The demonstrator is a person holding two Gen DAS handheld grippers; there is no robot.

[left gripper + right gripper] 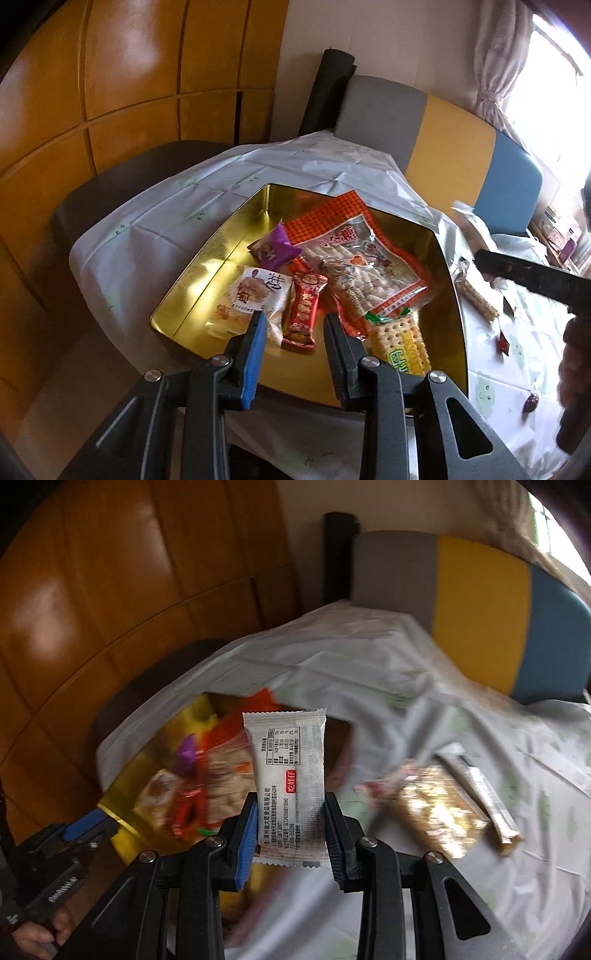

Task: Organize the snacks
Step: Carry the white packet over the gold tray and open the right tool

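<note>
A gold tin tray (207,273) on the white-clothed table holds several snack packets: a large red bag (362,266), a purple packet (275,249), a white cake packet (255,299), a red bar (304,310) and green-yellow crackers (402,343). My left gripper (293,319) is open and empty, hovering over the tray's near edge. My right gripper (290,805) is shut on a white snack packet (286,771), held upright above the table right of the blurred tray (122,790). It shows in the left wrist view (524,273) at the right.
A gold-wrapped snack (432,808) and a long silver stick packet (480,801) lie on the tablecloth (369,672) to the right. A stick snack (478,299), a small red sachet (503,341) and a date (531,402) lie right of the tray. A grey-yellow-blue chair (454,144) stands behind.
</note>
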